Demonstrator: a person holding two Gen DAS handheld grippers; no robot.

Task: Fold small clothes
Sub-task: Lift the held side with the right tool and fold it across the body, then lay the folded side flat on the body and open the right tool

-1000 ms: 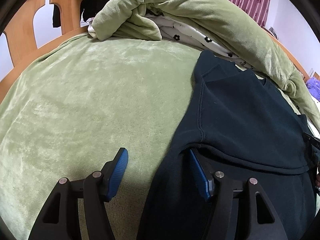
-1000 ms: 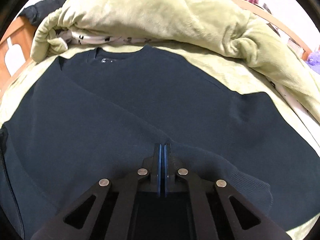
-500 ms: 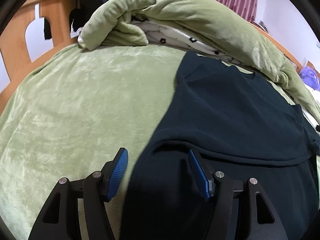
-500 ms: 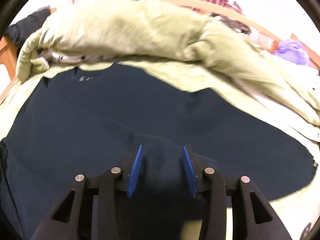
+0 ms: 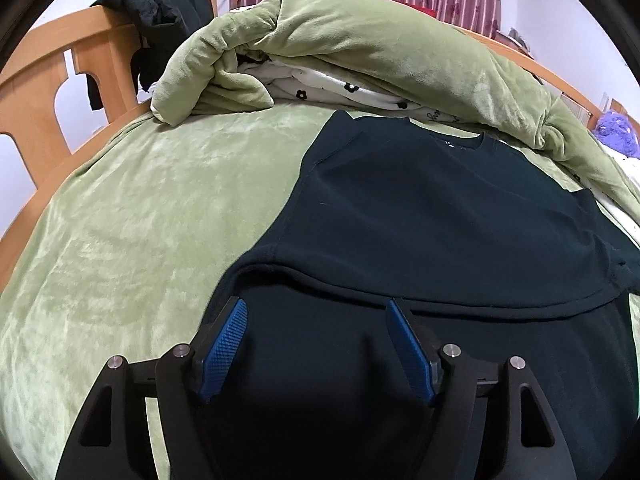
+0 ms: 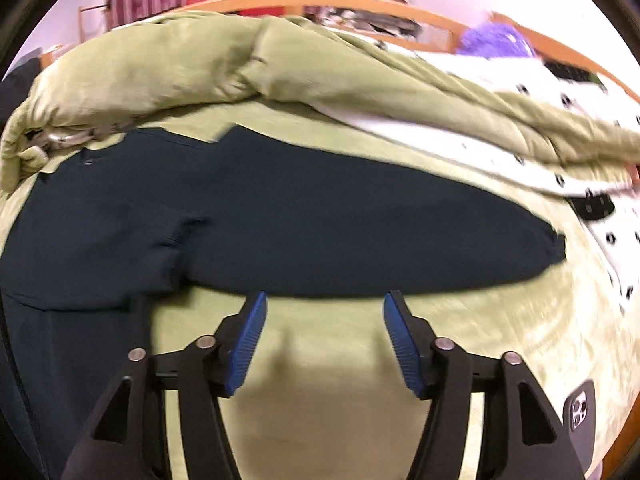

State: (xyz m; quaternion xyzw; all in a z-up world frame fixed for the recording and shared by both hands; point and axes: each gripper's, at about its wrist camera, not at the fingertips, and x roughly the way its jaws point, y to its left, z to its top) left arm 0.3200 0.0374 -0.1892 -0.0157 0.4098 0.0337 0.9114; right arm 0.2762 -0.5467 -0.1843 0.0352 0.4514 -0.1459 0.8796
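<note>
A dark navy long-sleeved top (image 5: 432, 216) lies flat on the green bed cover (image 5: 152, 208), collar toward the heaped duvet. In the left wrist view one sleeve is folded across its body, with a fold edge just beyond the fingertips. My left gripper (image 5: 316, 316) is open and empty, low over the top's near part. In the right wrist view the top (image 6: 304, 236) has its other sleeve stretched out to the right. My right gripper (image 6: 324, 308) is open and empty over bare green cover, just in front of that sleeve.
A rolled green duvet (image 5: 360, 40) with white flowered lining lies along the far side. A wooden bed frame (image 5: 88, 56) with a dark garment hung on it is at the left. A phone (image 6: 578, 414) lies on the cover by my right gripper.
My right gripper has opened, let go of the sleeve and swung right and back onto bare cover. My left gripper has moved right, further over the top, and stays open.
</note>
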